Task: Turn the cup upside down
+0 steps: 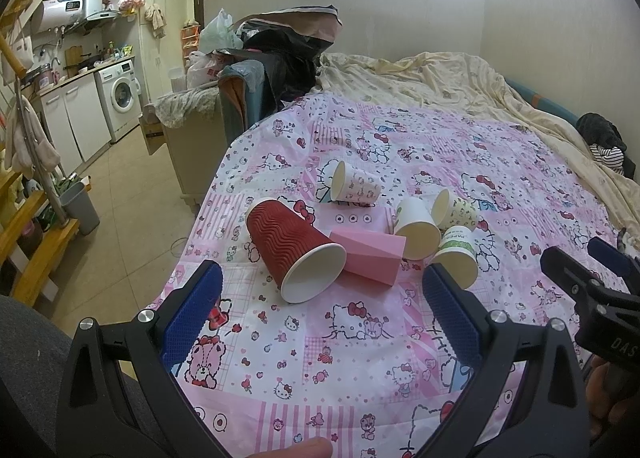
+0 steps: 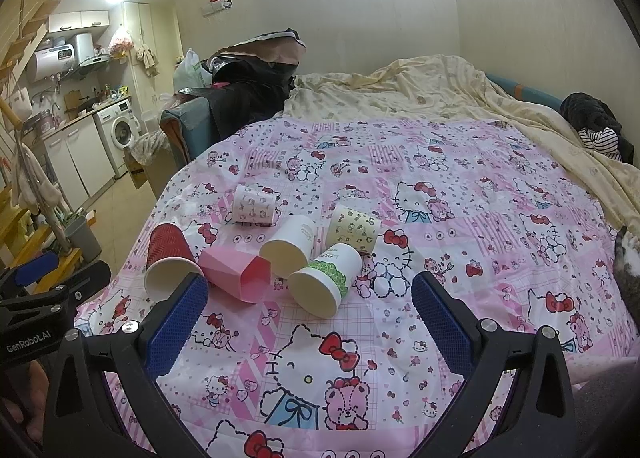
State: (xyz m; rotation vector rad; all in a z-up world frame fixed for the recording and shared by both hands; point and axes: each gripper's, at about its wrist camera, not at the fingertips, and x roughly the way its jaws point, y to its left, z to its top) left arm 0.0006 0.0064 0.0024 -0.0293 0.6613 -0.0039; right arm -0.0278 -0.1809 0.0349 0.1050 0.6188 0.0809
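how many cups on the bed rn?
6, all on their sides: red cup leftmost, pink cup, plain white cup, green-band cup, yellow print cup, pink-print cup farthest.

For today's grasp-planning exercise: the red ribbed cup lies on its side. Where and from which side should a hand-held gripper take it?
Grip the red ribbed cup across its ridged wall near mid-body, coming from above. Its open mouth faces the left hand-held gripper, and the pink faceted cup crowds its right side.

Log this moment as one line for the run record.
stage: pre-grasp | left gripper: open, empty, facing red cup | right gripper: open, empty, facing green-band cup | cups: six, all on their sides on bedspread
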